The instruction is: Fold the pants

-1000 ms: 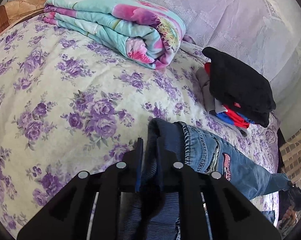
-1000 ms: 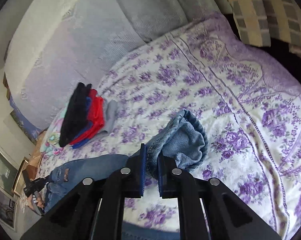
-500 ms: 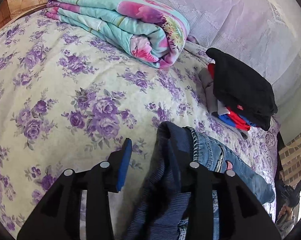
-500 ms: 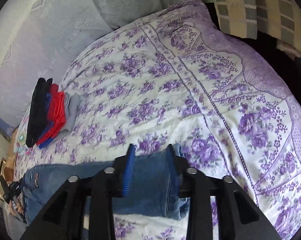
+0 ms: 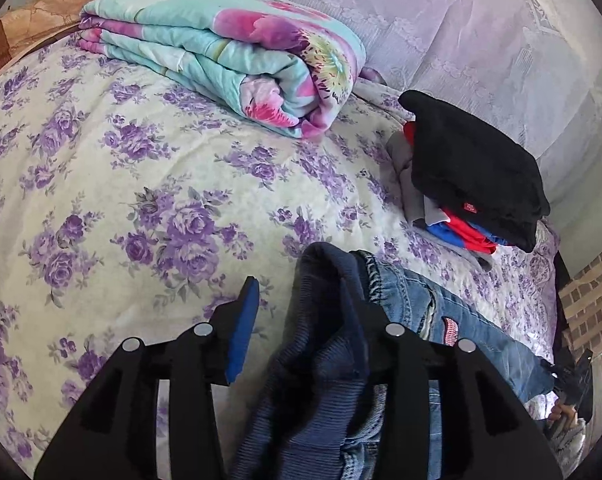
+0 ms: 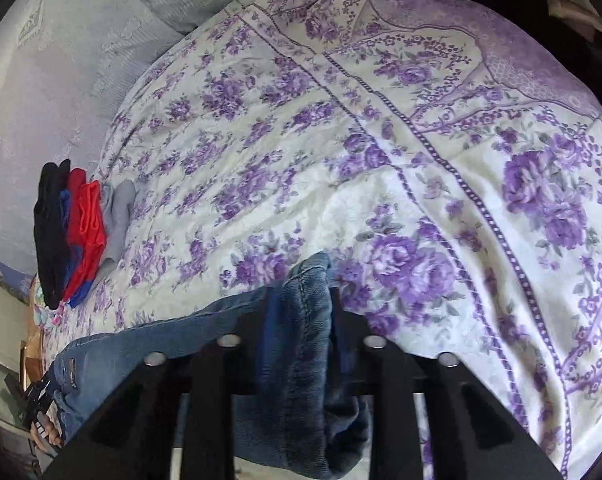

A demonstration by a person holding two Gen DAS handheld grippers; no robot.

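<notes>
Blue jeans [image 5: 413,312] lie on the floral bedspread [image 5: 141,184]. In the left wrist view my left gripper [image 5: 301,320] is open. The jeans' dark ribbed waistband [image 5: 325,320] bunches between the fingers, against the right one. In the right wrist view my right gripper [image 6: 301,320] is open wide, with a jeans leg hem [image 6: 307,312] lying loose between the fingers. The rest of the jeans [image 6: 149,340] stretch away to the left.
A folded floral quilt [image 5: 237,52] lies at the back of the bed. A stack of folded clothes, black on top [image 5: 469,176], sits beside it and also shows in the right wrist view [image 6: 69,232]. A curtained wall runs behind. The bedspread [image 6: 381,140] spreads to the right.
Both grippers were shut on the jeans a second ago and have opened. The fabric has dropped onto the bed and both grippers sit lower.
</notes>
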